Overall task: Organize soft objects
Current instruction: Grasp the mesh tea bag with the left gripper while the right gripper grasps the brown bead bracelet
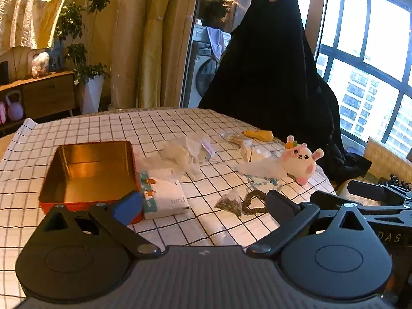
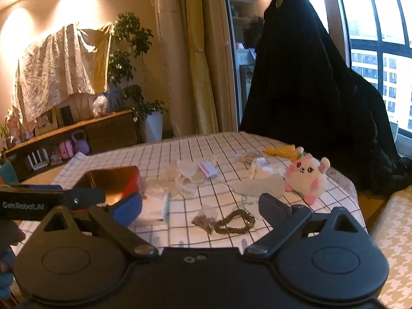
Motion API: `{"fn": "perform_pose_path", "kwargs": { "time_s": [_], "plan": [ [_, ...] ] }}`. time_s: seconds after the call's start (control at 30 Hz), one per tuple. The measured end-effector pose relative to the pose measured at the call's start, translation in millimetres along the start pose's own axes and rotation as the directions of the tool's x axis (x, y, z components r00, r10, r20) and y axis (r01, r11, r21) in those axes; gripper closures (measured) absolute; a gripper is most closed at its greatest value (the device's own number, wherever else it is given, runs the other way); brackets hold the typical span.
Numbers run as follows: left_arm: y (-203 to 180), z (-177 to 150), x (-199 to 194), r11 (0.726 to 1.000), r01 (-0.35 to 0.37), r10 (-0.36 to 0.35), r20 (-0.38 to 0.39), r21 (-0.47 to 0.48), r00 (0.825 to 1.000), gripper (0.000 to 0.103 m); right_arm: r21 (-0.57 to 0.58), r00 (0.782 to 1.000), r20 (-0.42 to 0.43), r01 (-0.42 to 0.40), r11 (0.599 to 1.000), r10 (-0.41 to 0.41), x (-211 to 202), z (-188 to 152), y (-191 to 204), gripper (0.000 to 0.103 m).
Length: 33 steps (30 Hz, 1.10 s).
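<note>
Currently the plush bunny point(image 1: 301, 161) sits on the checked tablecloth point(image 1: 144, 128), well to the right of the open tin point(image 1: 87, 172) and near the table's right edge. It lies tipped, long axis running roughly left-right, ears pointing right. Between it and the tin: crumpled clear bags point(image 1: 185, 152), a tissue pack point(image 1: 164, 198) touching the tin's right wall, a small sachet point(image 1: 229, 202) and a beaded bracelet point(image 1: 255, 202) just beside each other. A yellow item point(image 1: 260, 134) lies behind the bunny, further from the tin.

Left gripper point(image 1: 203, 200): fingers spread wide, nothing between them, hovering at the tin's near right corner. Right gripper point(image 2: 200, 206): also spread, empty, with the bracelet and sachet directly ahead between its fingers.

From either gripper the bunny lies ahead and to the right, past the right fingertip. The right gripper looks nearer, so my read is that it takes the bunny, then carries it left to the tin. Tin is empty; nothing is sorted yet.
</note>
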State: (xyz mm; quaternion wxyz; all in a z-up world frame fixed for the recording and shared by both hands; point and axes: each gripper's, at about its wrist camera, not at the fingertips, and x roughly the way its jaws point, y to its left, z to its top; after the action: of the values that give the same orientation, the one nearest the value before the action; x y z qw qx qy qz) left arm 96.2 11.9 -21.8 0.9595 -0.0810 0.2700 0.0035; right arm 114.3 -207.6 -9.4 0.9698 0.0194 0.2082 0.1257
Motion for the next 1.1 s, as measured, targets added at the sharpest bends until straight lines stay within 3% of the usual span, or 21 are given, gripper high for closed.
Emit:
{"fn": "perform_pose_path", "kwargs": {
  "time_s": [0.17,0.67,0.77,0.97,1.1],
  "plan": [
    [-1,-4,34,1.0,0.002,-0.002,-0.044,0.002,0.999,0.0,-0.039,0.999,-0.052,-0.009,0.999,0.007,24,-7,-15,0.007],
    [-28,-8,144,0.997,0.053,-0.044,-0.173,0.049,0.984,0.001,-0.254,0.968,-0.251,-0.086,0.963,0.02,117,-30,-41,0.03],
    [-33,-11,160,0.997,0.058,-0.047,-0.192,0.055,0.98,0.001,-0.253,0.963,-0.269,-0.075,0.965,0.004,131,-32,-48,0.032],
    [-35,-10,185,0.998,0.049,-0.041,-0.208,0.034,0.977,0.007,-0.196,0.948,-0.317,-0.058,0.979,-0.008,165,-29,-69,0.047],
    [-37,-11,203,0.997,0.066,-0.058,-0.242,0.026,0.969,0.02,-0.173,0.94,-0.342,-0.062,0.983,-0.001,179,-29,-75,0.056]
  ]
}}
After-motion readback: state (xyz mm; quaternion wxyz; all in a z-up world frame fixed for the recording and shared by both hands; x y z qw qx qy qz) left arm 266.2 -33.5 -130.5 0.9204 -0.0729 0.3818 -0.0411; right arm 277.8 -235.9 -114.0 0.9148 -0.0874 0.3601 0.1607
